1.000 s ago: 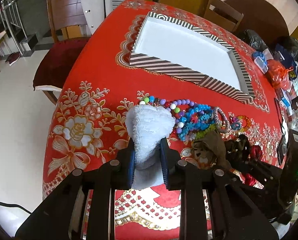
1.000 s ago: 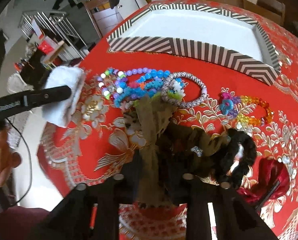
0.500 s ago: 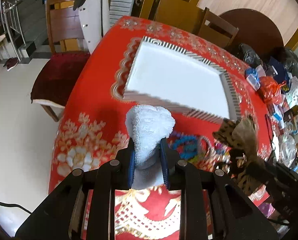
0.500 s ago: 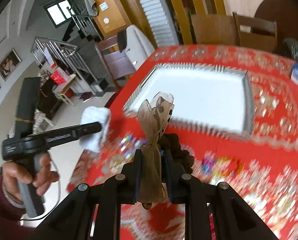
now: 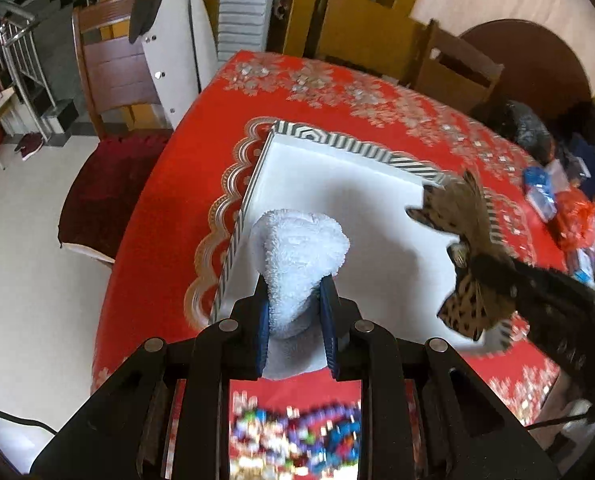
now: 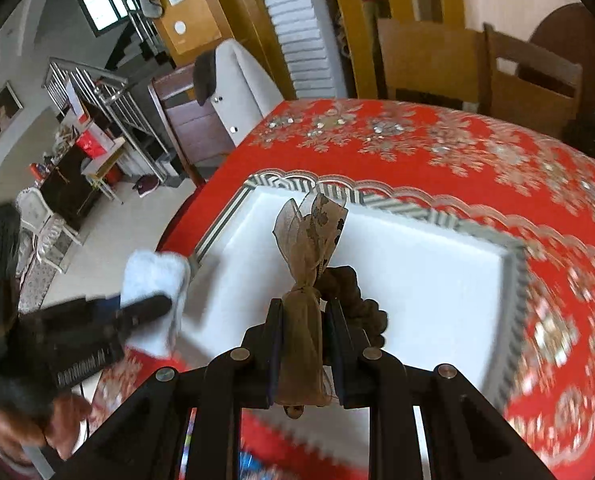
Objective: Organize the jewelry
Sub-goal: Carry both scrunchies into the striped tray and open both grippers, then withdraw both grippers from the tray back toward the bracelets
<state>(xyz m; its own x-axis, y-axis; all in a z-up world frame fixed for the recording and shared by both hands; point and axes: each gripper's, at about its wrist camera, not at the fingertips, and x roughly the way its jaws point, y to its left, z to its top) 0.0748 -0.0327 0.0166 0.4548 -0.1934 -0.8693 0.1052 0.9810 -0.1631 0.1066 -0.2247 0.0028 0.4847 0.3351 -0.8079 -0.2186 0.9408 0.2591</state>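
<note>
The left gripper (image 5: 295, 312) is clamped on a fluffy white scrunchie (image 5: 301, 248), its blue pads pressing both sides of the soft bundle, which sticks up past the fingertips. It hangs over the near left corner of the tray (image 5: 357, 150) — a shallow white tray with a black-and-white striped rim, lying on the red floral tablecloth (image 5: 177, 200). The right gripper (image 6: 303, 320) is closed on a sheer brown leopard-print bow (image 6: 311, 236), the fabric pinched between its pads and fanning out above them; a dark scrunchie (image 6: 357, 300) is attached just behind the bow. This gripper is over the tray's white floor, and in the left wrist view the bow (image 5: 463, 220) shows near the tray's right rim. In the right wrist view a hand (image 6: 29, 428) grips the left tool's handle at the lower left. Below the left gripper, a blurred heap of coloured beads (image 5: 297, 436) lies on the cloth, outside the tray.
</note>
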